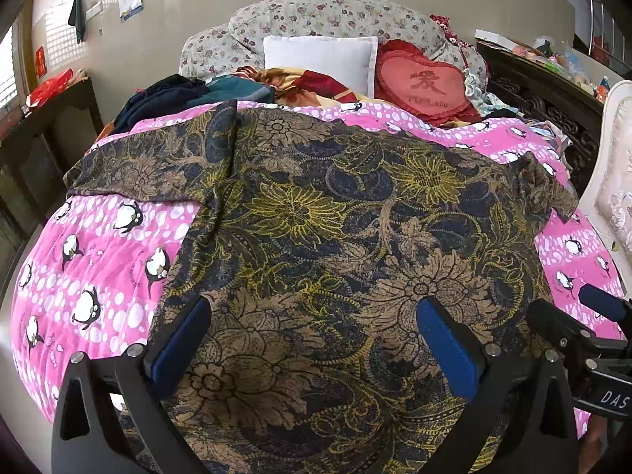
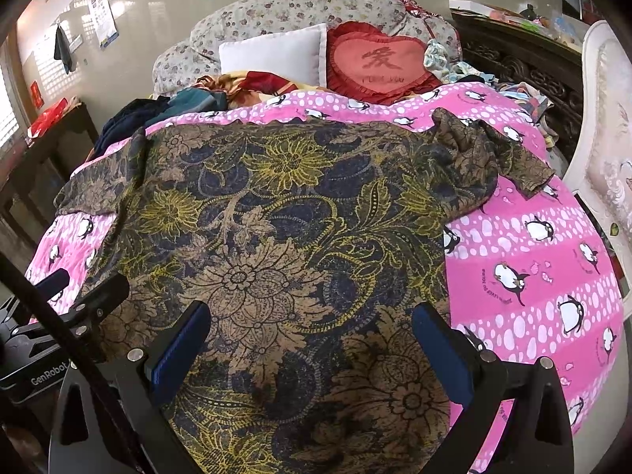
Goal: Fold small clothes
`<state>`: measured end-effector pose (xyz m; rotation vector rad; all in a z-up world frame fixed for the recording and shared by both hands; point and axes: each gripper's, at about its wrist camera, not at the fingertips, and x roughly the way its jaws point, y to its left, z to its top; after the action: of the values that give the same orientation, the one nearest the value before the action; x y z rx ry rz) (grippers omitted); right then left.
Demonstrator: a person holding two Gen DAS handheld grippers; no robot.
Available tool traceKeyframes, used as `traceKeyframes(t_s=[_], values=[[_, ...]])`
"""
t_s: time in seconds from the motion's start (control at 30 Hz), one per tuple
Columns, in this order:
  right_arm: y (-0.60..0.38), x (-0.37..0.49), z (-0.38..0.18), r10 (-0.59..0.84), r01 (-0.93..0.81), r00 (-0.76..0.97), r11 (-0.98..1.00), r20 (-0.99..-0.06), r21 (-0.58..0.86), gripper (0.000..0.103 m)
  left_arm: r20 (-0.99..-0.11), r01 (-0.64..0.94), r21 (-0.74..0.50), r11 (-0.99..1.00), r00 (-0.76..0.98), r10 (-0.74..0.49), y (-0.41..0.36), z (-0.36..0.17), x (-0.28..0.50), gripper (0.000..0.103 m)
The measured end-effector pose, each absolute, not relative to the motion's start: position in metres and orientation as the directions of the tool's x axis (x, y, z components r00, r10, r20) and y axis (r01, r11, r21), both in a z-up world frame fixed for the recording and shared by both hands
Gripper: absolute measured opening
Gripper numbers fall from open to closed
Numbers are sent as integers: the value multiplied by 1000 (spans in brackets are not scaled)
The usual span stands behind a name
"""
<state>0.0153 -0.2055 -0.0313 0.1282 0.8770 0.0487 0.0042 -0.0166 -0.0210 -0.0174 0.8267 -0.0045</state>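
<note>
A short-sleeved shirt (image 1: 324,229) with a dark blue, tan and yellow flower print lies spread flat on the pink penguin quilt (image 1: 98,260). Its left sleeve (image 1: 134,166) and right sleeve (image 2: 493,154) stick out sideways. My left gripper (image 1: 314,316) is open and empty above the shirt's near part. My right gripper (image 2: 312,320) is open and empty above the same near part, further right. The shirt (image 2: 276,237) and the quilt (image 2: 553,276) also show in the right wrist view. Each gripper shows at the edge of the other's view.
A pile of dark clothes (image 1: 170,98), a white pillow (image 1: 320,59) and a red heart cushion (image 1: 426,83) lie at the bed's far end. A dark wooden table (image 1: 51,126) stands on the left. A carved dark cabinet (image 1: 545,91) and a white chair (image 1: 616,181) stand on the right.
</note>
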Motion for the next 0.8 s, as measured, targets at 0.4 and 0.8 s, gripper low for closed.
traceKeyframes(t_s=[0.4, 0.8], values=[[-205, 18, -35, 103, 7, 631, 990, -769, 138, 103, -741, -1, -18, 1000, 671, -13, -18, -24, 7, 103], [-205, 23, -40, 103, 11, 623, 990, -776, 140, 103, -753, -4, -19, 1000, 658, -12, -14, -28, 14, 103]])
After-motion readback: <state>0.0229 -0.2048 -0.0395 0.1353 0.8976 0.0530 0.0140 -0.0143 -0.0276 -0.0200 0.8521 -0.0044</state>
